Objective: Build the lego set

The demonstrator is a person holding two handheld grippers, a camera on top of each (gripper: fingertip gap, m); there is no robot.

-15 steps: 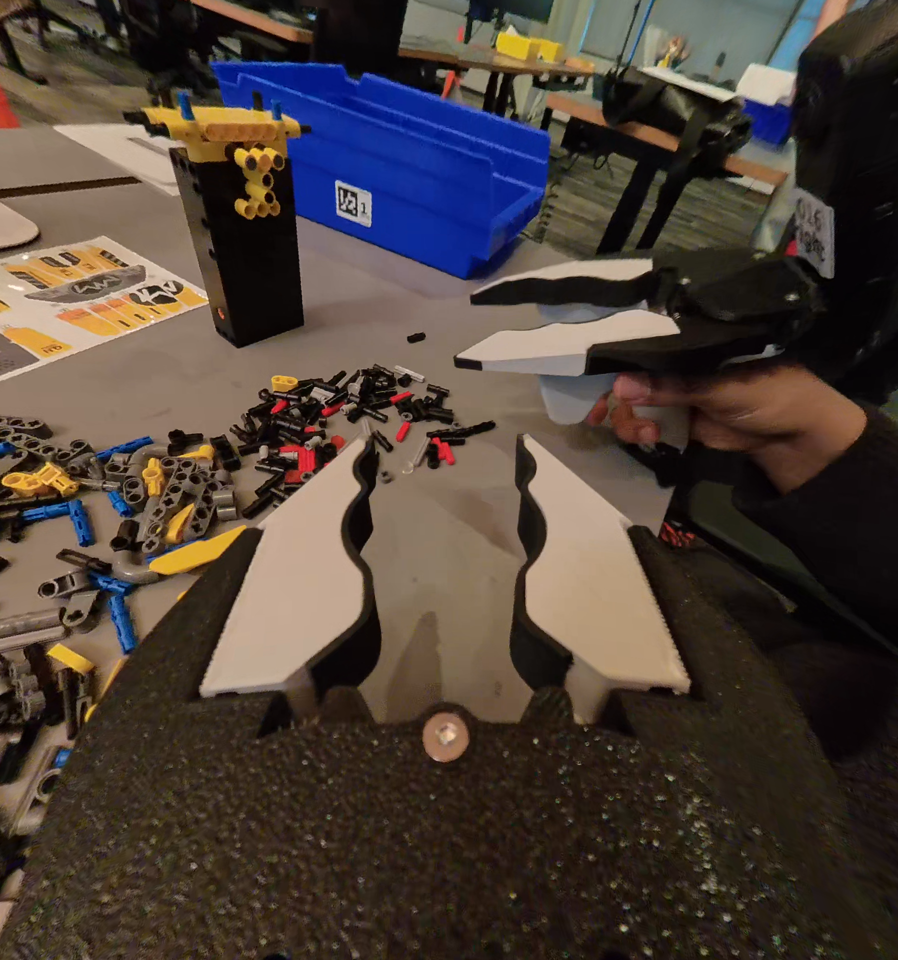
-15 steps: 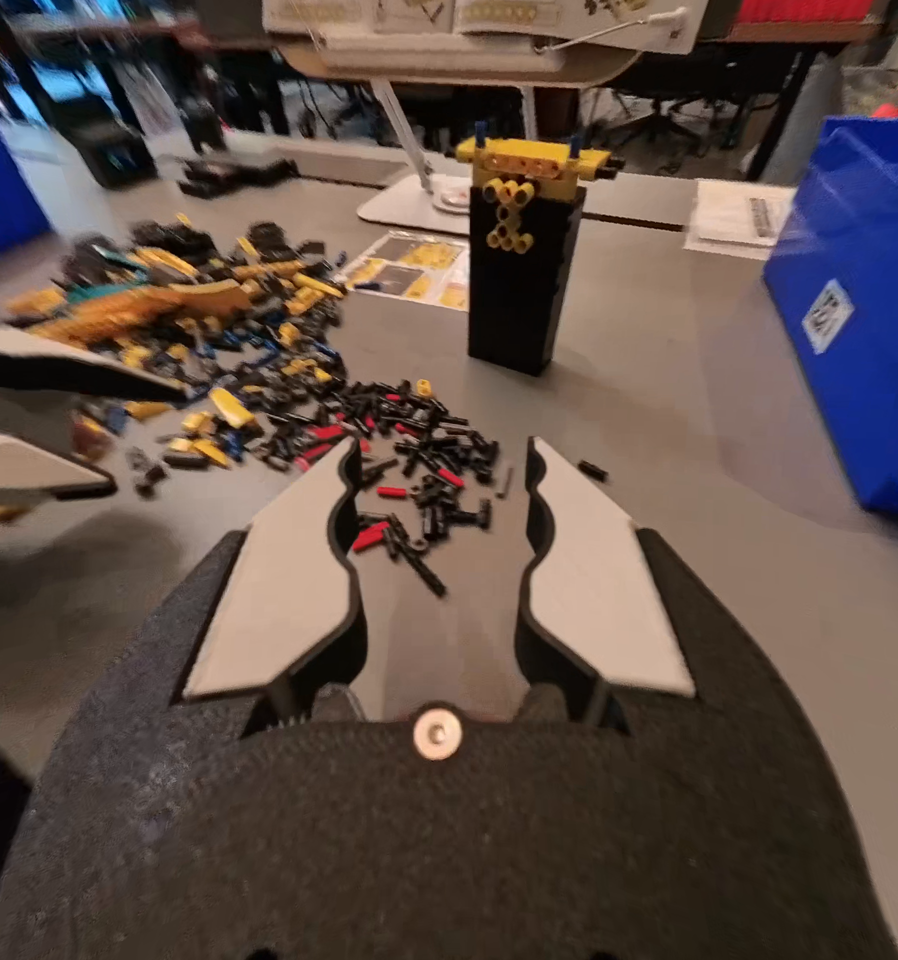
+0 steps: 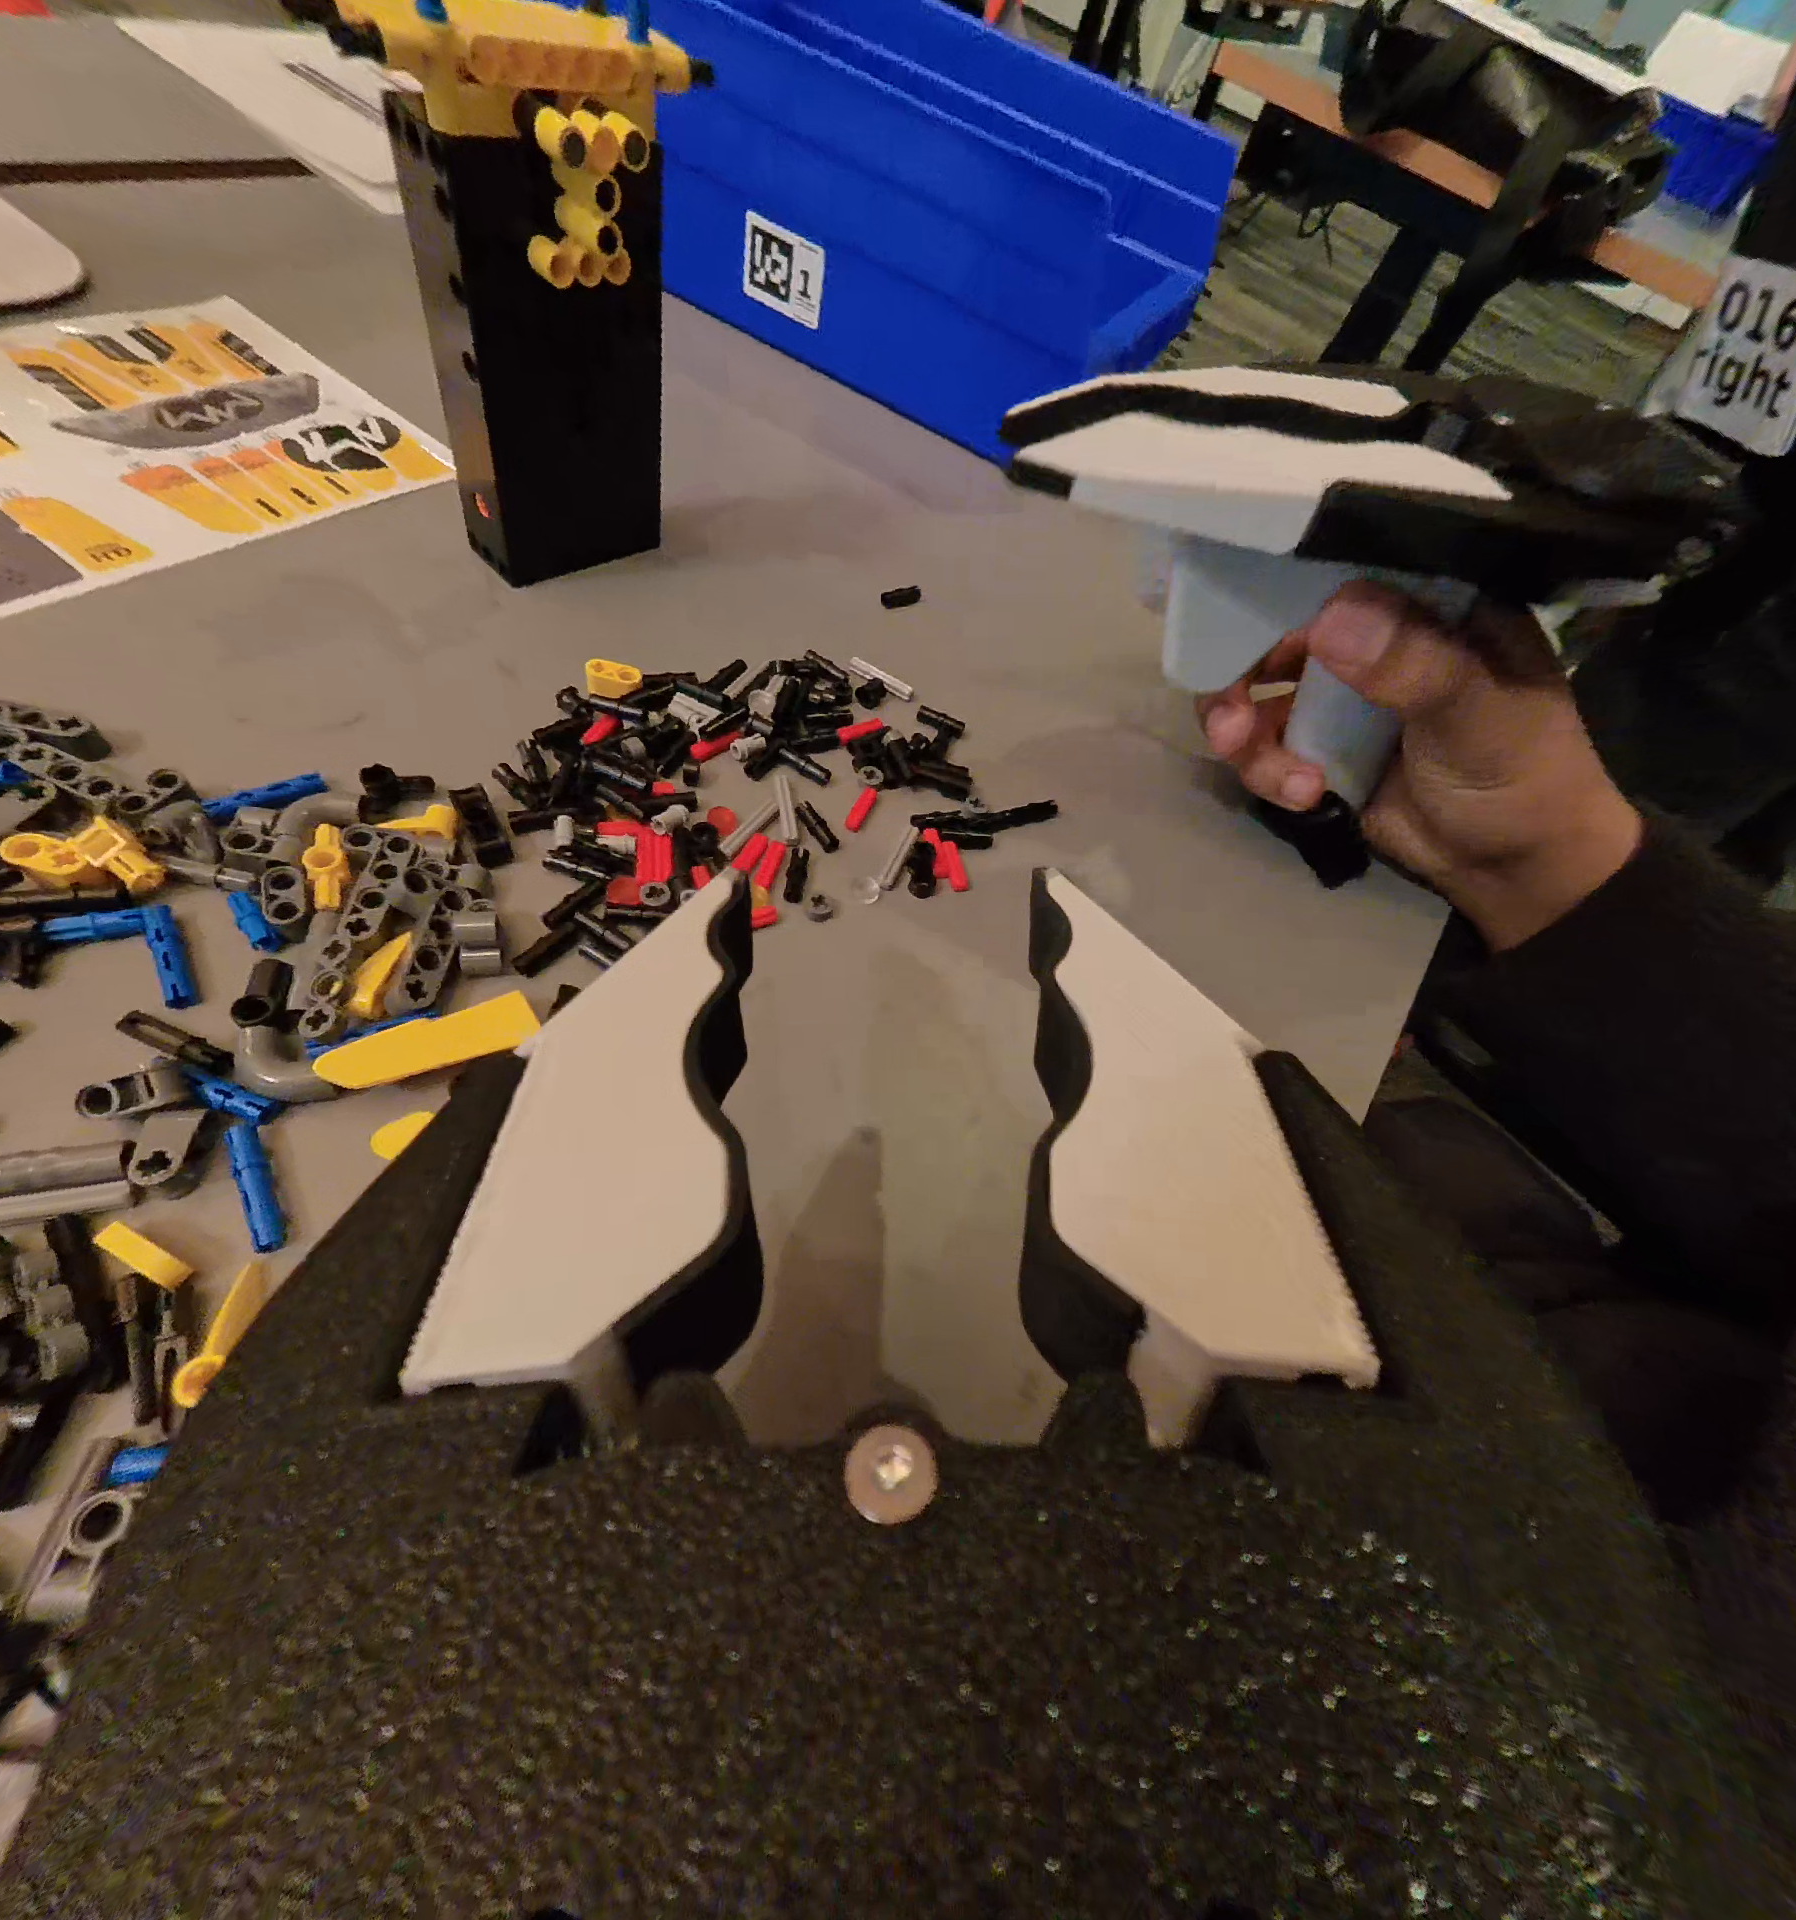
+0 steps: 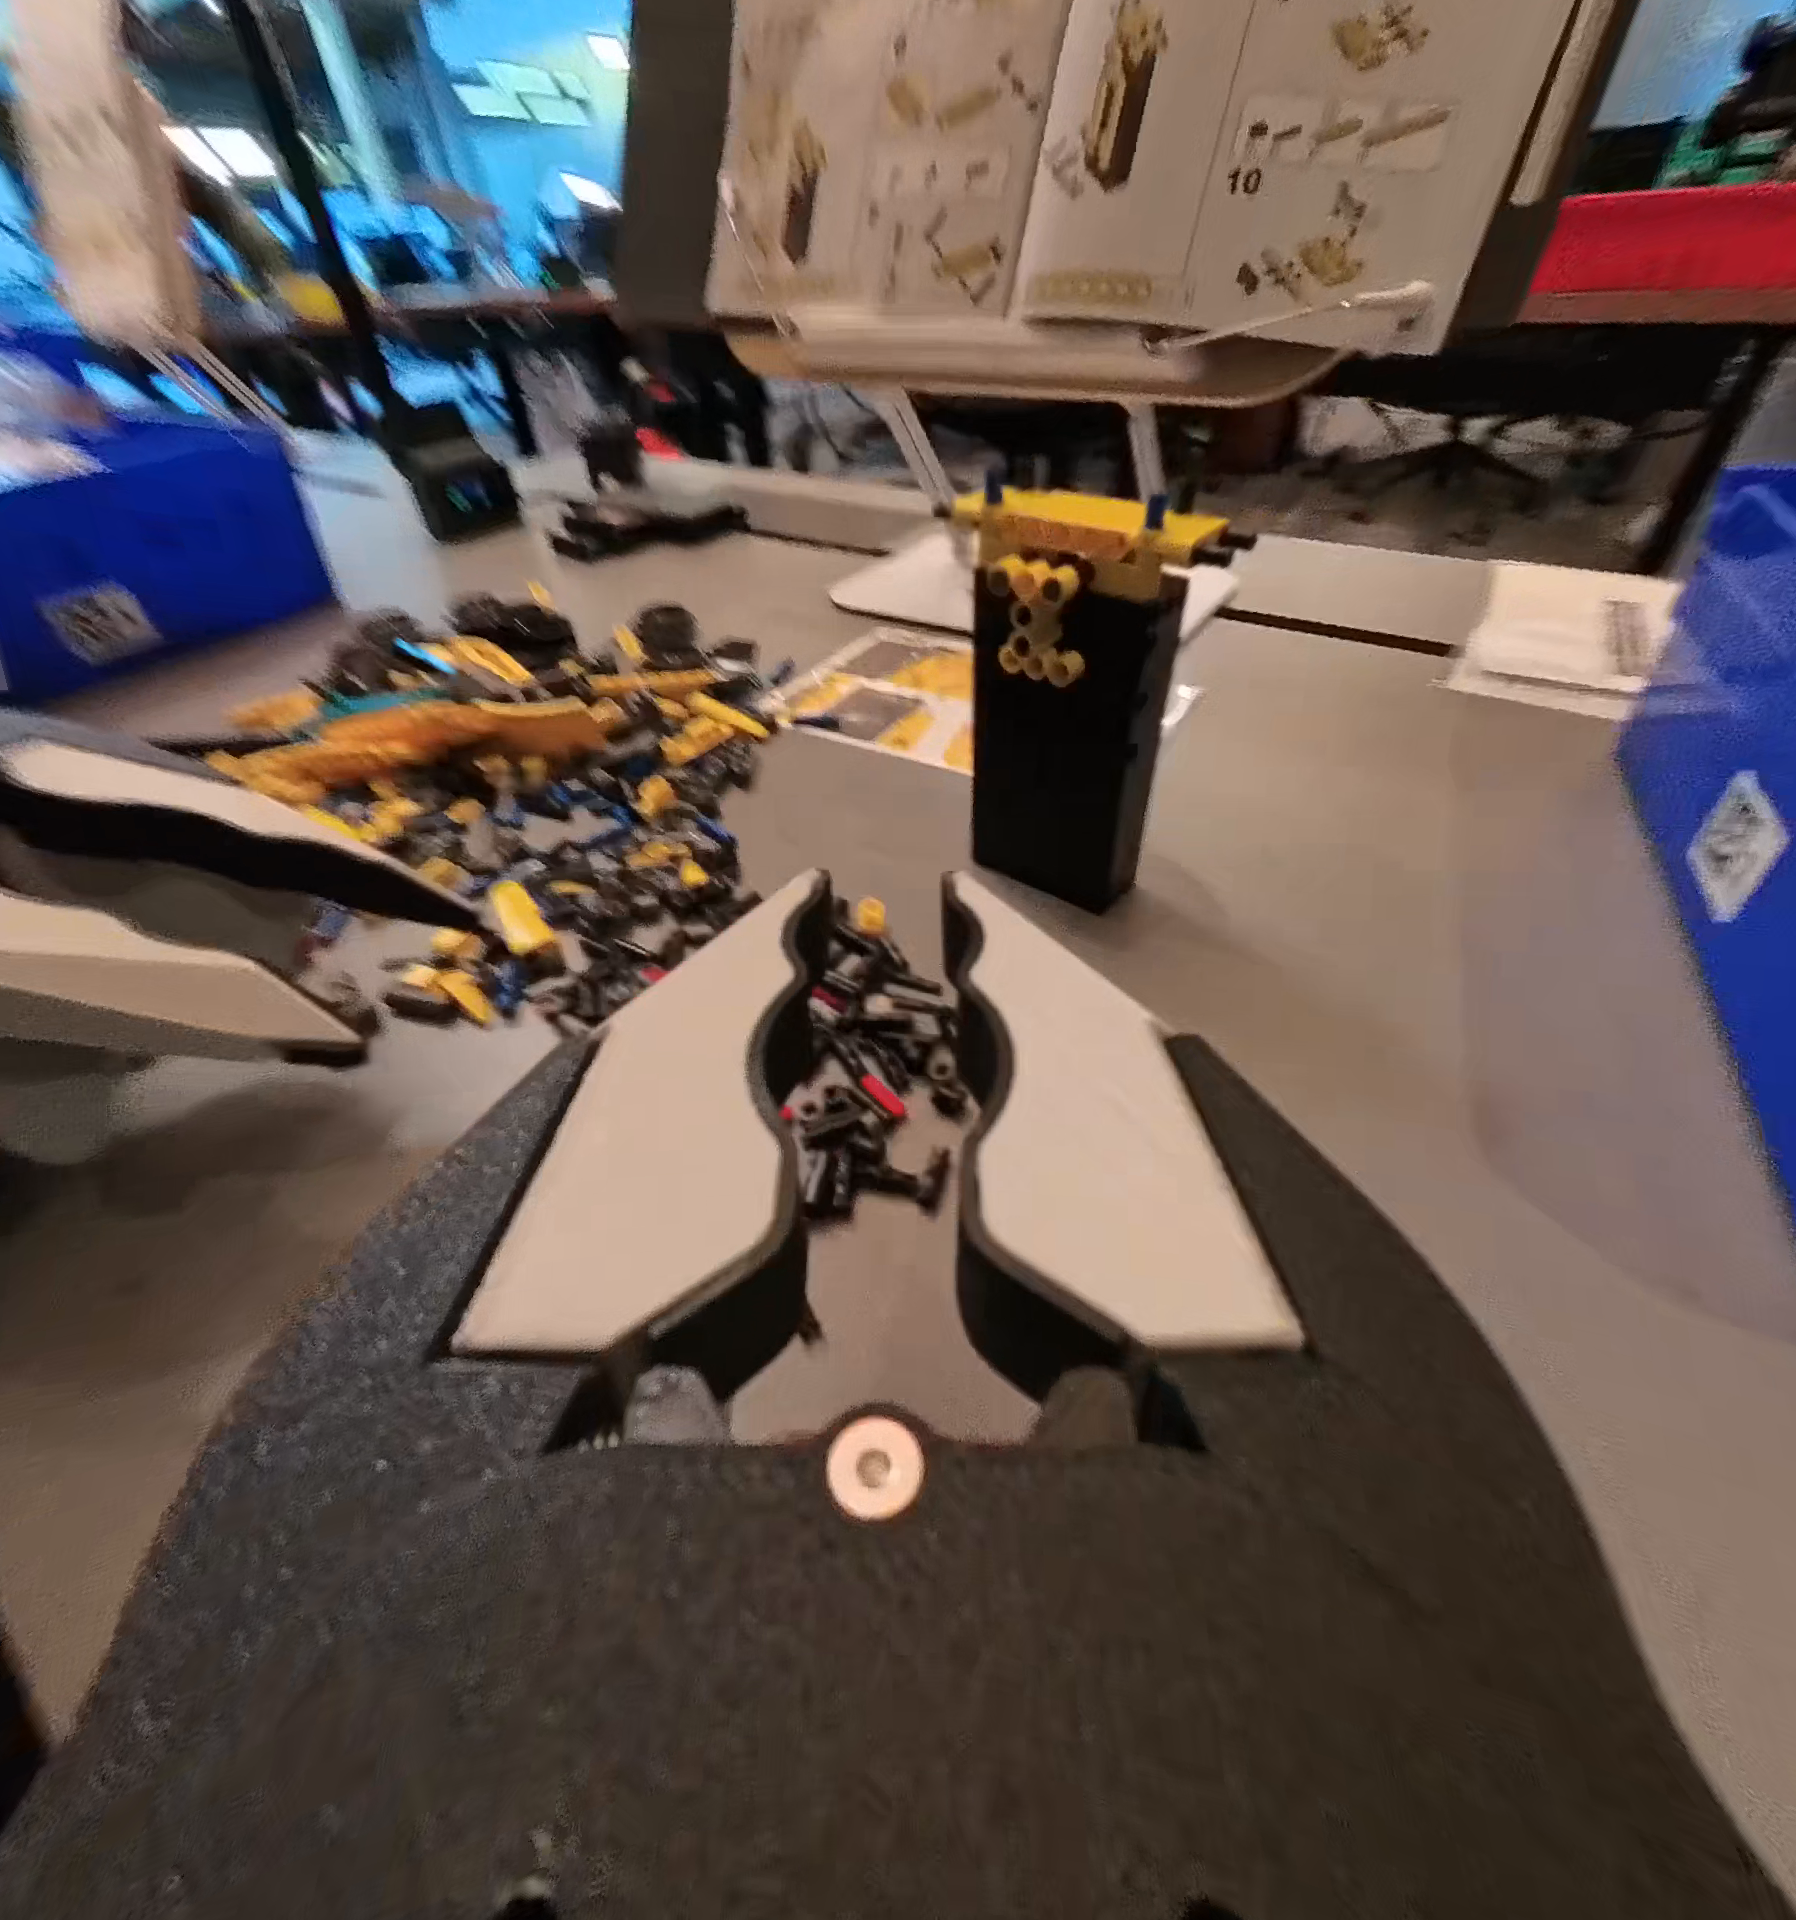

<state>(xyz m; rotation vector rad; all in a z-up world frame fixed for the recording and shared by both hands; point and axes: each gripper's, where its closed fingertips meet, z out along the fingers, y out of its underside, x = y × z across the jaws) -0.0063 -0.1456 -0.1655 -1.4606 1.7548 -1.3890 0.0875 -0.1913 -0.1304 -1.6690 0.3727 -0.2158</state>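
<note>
L gripper (image 3: 883,894) open by small pins (image 3: 748,769); R gripper (image 4: 886,896) nearly closed, empty.

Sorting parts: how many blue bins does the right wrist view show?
2. One blue bin at the right edge, near the black tower; another far left, behind the parts pile. Others may be out of frame.

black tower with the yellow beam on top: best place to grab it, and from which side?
Probably the plain black body of the tower, below the yellow connector piece on its face. It stands upright on the grey table, tall and narrow with flat sides, so a level approach with the fingers closing across its width looks best. The yellow beam overhangs, with blue pins sticking up, so a top grip looks poor.
</note>
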